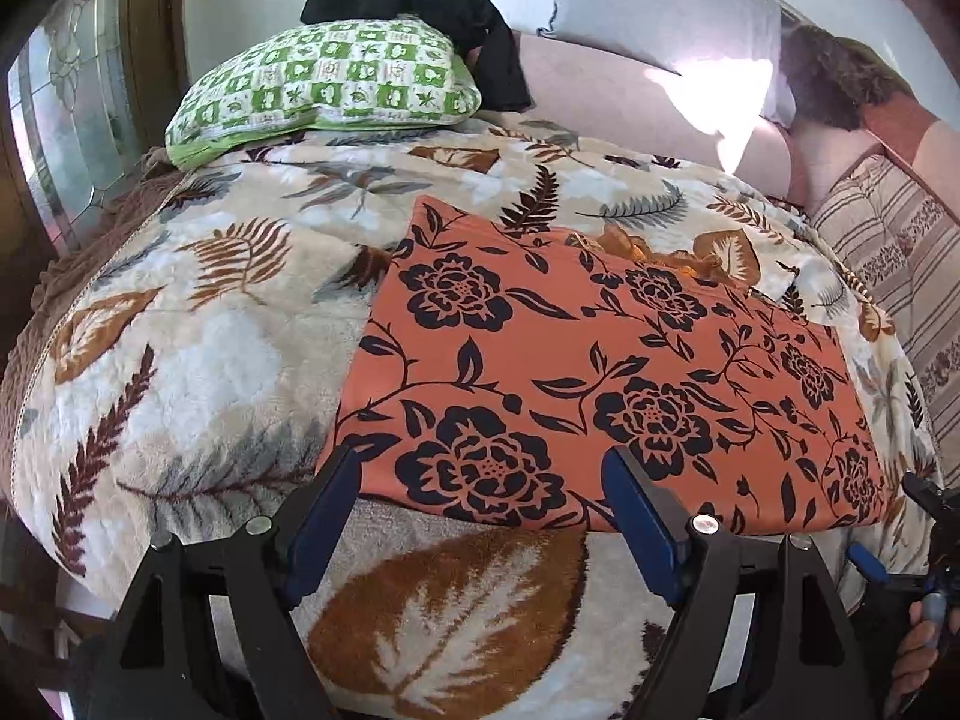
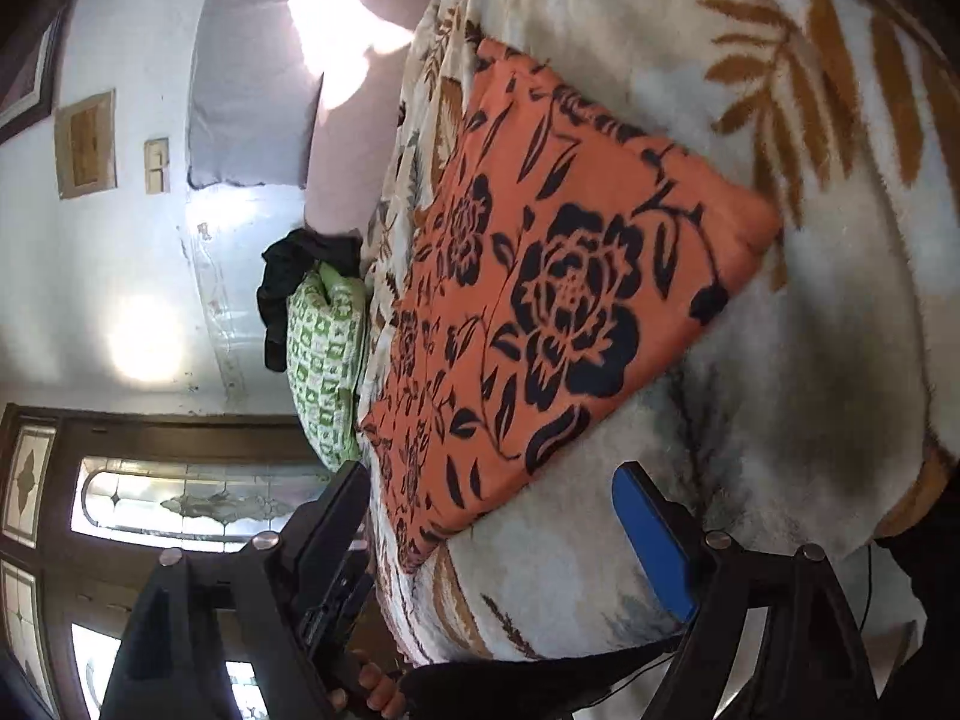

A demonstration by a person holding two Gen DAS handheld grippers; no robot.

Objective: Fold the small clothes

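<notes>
An orange cloth with black flower print point(image 1: 600, 372) lies folded into a flat rectangle on a leaf-patterned blanket point(image 1: 198, 330). My left gripper point(image 1: 486, 474) is open, its blue-padded fingers point(image 1: 639, 516) spread over the cloth's near edge, holding nothing. In the right wrist view, rolled sideways, the same cloth point(image 2: 558, 276) lies on the blanket point(image 2: 810, 360). My right gripper point(image 2: 492, 486) is open and empty just short of the cloth's near corner.
A green checked pillow point(image 1: 336, 84) with a black garment point(image 1: 456, 18) on it lies at the bed's far end. Pink and grey pillows point(image 1: 630, 90) and a striped cushion point(image 1: 888, 252) lie at the back right. A glass-paned door point(image 2: 180, 498) stands beside the bed.
</notes>
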